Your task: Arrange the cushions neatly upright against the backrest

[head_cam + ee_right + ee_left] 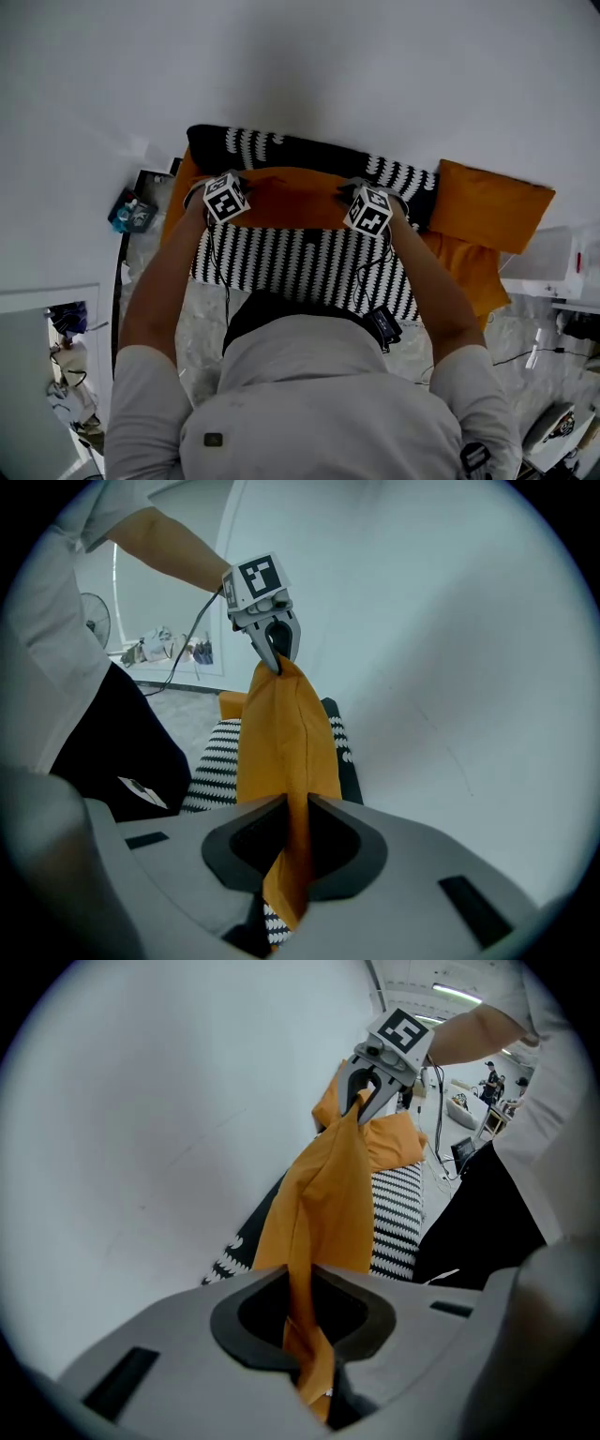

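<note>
An orange cushion (295, 198) hangs stretched between my two grippers, over a seat with a black-and-white striped cover (300, 259). My left gripper (242, 190) is shut on its left edge, and the fabric is pinched between the jaws in the left gripper view (314, 1372). The right gripper (349, 195) is shut on the opposite edge, the cloth running through its jaws (289, 892). Each gripper view shows the other gripper biting the cushion's far corner: the right gripper (367, 1099) and the left gripper (274, 641).
A second orange cushion (489, 204) leans against the white wall (281, 66) at the right, with more orange fabric (469, 267) below it. A dark tray with small items (132, 212) sits at the left. White furniture (553, 272) and cables stand at the right.
</note>
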